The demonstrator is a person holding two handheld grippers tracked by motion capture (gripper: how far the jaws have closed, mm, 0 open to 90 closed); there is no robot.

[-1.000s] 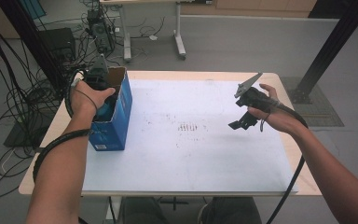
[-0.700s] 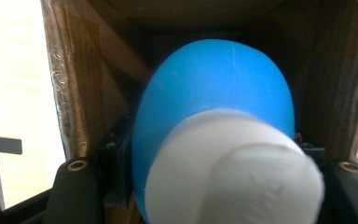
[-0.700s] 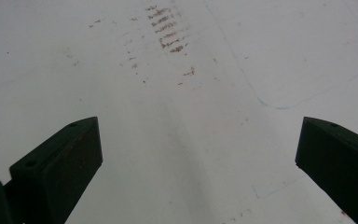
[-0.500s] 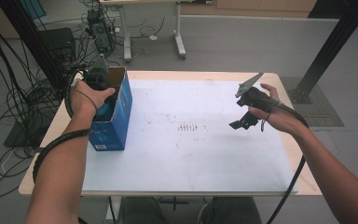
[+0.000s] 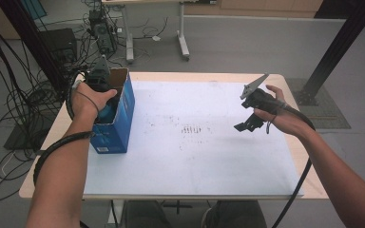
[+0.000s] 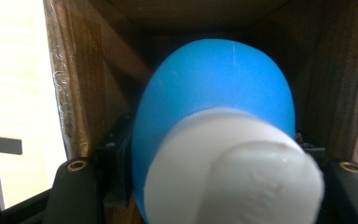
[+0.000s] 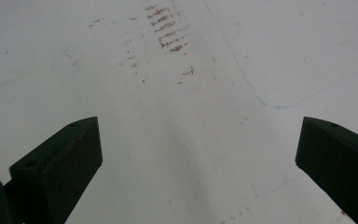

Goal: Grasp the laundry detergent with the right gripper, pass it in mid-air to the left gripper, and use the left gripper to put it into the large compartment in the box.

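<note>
An open blue cardboard box [image 5: 122, 121] stands upright at the table's left edge. My left gripper [image 5: 107, 105] reaches down into its open top. In the left gripper view the jaws press on both sides of a rounded blue object [image 6: 214, 88] with a white end [image 6: 235, 179], and the brown inner walls of the box [image 6: 91, 79] surround it. My right gripper [image 5: 248, 122] hangs over the right part of the white table sheet [image 5: 195, 161]. In the right gripper view its jaws [image 7: 198, 158] stand wide apart with only the sheet between them.
Faint brown scuff marks [image 5: 192, 129] lie mid-sheet. A tangle of black cables [image 5: 14, 109] covers the floor left of the table. A black post [image 5: 340, 45] rises at the right. Another table's legs [image 5: 183, 40] stand behind.
</note>
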